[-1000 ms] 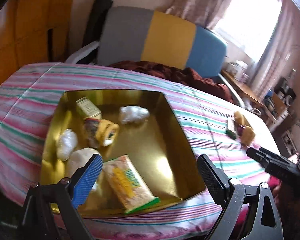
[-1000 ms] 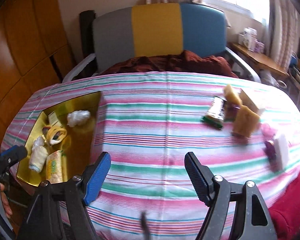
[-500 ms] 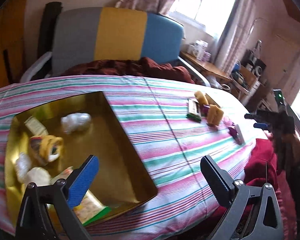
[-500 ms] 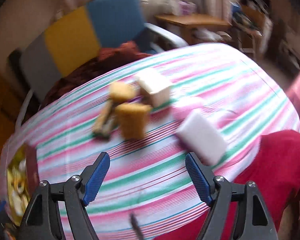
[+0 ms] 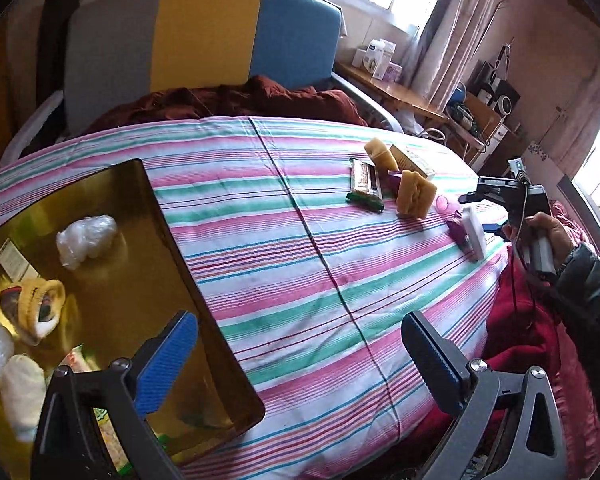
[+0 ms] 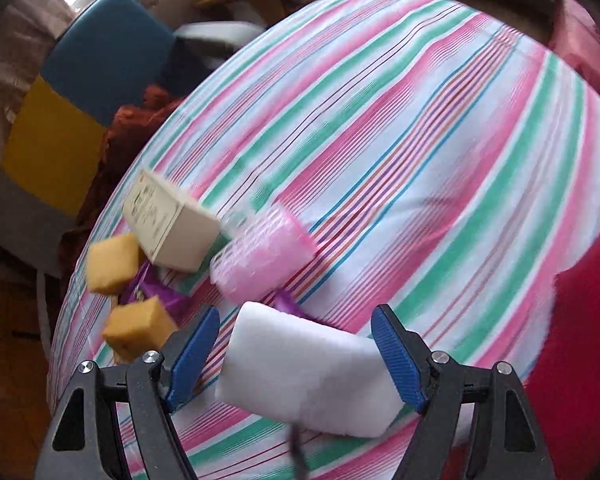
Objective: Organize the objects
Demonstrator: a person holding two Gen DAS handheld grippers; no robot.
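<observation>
The white sponge (image 6: 312, 376) lies on the striped tablecloth (image 6: 440, 140) between the fingers of the right tongs (image 6: 300, 356), which are spread wide, not yet touching it. Just beyond it sit a pink cup (image 6: 264, 256), a cream box (image 6: 168, 224) and two yellow sponges (image 6: 114, 258). The left tongs (image 5: 300, 364) are also wide apart and hold nothing, hanging over the edge of the gold tray (image 5: 148, 264), well apart from that cluster.
</observation>
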